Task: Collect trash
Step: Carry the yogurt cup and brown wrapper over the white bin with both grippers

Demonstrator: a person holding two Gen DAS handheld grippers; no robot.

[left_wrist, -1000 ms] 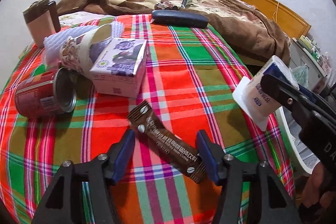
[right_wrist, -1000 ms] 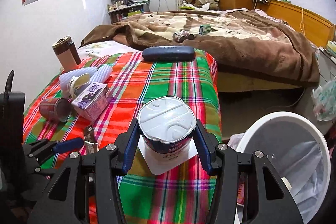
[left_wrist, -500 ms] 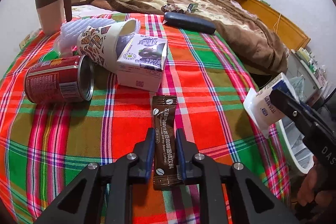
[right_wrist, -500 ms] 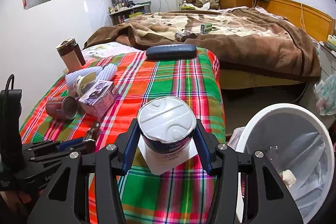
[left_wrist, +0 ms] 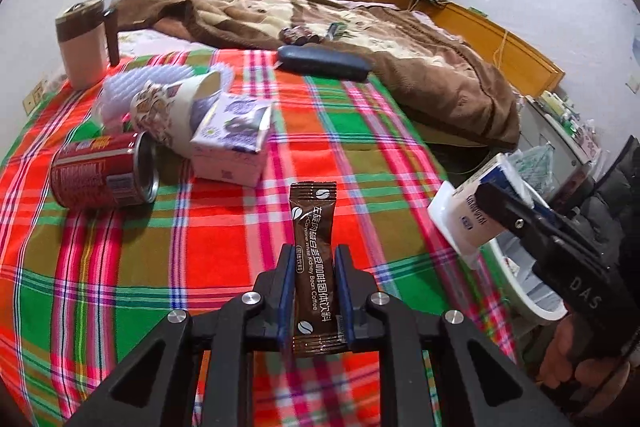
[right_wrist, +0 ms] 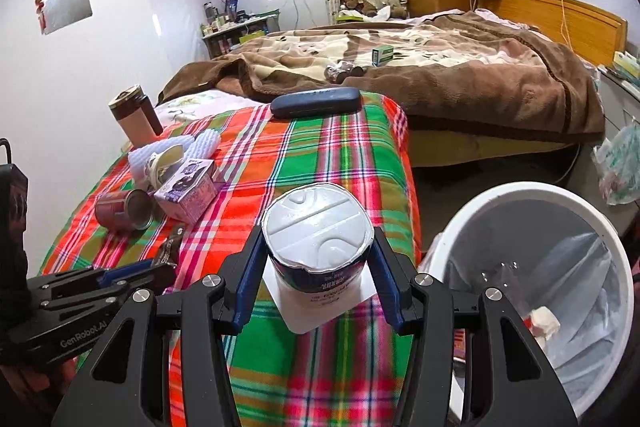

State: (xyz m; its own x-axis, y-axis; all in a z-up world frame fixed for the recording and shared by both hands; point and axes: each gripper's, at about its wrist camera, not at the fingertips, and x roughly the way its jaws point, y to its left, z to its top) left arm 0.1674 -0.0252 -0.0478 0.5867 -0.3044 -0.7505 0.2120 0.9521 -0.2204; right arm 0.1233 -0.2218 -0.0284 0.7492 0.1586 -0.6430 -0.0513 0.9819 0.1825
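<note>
My left gripper (left_wrist: 314, 287) is shut on a brown coffee sachet (left_wrist: 314, 247) and holds it a little above the plaid cloth (left_wrist: 224, 247). My right gripper (right_wrist: 316, 275) is shut on a white yogurt cup (right_wrist: 318, 251), held near the cloth's right edge, just left of the white trash bin (right_wrist: 532, 267). The cup also shows in the left wrist view (left_wrist: 476, 211). On the cloth lie a red can (left_wrist: 102, 175), a patterned paper cup (left_wrist: 172, 111) and a purple-and-white carton (left_wrist: 234, 143).
A dark glasses case (left_wrist: 324, 63) lies at the cloth's far end. A brown-lidded tumbler (left_wrist: 84, 43) stands far left, beside white foam wrap (left_wrist: 140, 87). A bed with a brown blanket (right_wrist: 440, 75) lies beyond. The bin is lined with a bag and holds some scraps.
My left gripper closed on the coffee sachet and lifted it off the cloth. My right gripper, still holding the yogurt cup, drifted toward the bin.
</note>
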